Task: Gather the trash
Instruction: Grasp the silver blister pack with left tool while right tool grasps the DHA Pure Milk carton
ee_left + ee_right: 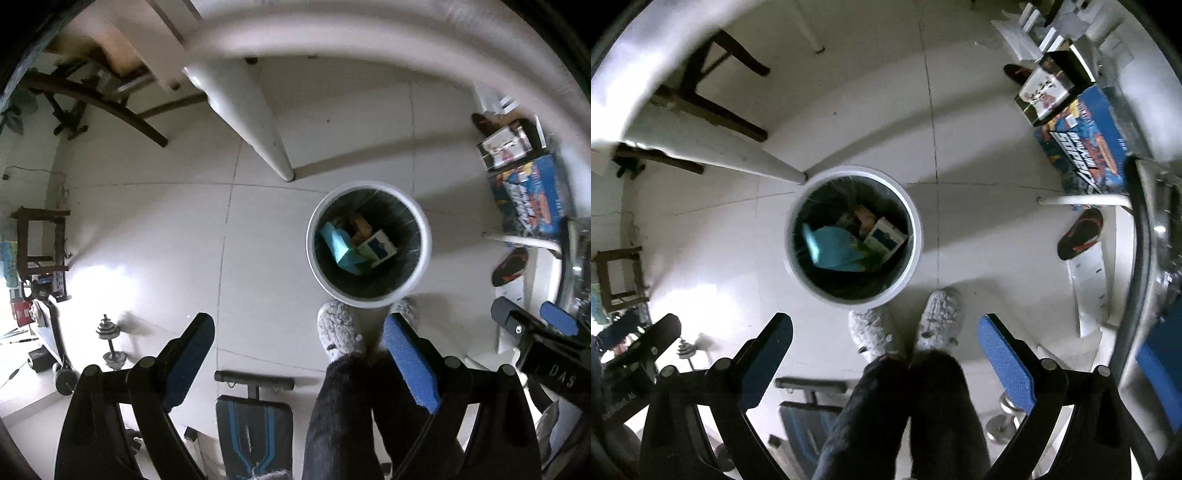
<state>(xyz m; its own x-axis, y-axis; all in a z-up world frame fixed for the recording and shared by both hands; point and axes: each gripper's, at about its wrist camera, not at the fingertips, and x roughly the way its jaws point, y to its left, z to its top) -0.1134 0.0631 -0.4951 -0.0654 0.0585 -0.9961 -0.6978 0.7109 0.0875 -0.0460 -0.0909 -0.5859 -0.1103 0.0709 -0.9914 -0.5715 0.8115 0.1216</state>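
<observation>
A round white trash bin [424, 236] with a dark liner stands on the tiled floor below both grippers; it also shows in the right wrist view [918, 236]. Inside lie a teal packet [338, 245], a white and blue carton [380, 248] and an orange box [360, 225]; the packet [833, 249] and carton [886, 238] show again from the right. My left gripper [299, 332] is open and empty, high above the floor beside the bin. My right gripper [884, 334] is open and empty too, and appears in the left wrist view [532, 317].
The person's grey slippers [338, 328] and dark trouser legs stand just in front of the bin. A white table leg [258, 122] is beside the bin. Colourful boxes [528, 199] and a shoe [511, 271] lie right. A dumbbell [110, 343] and a bench [255, 417] lie left.
</observation>
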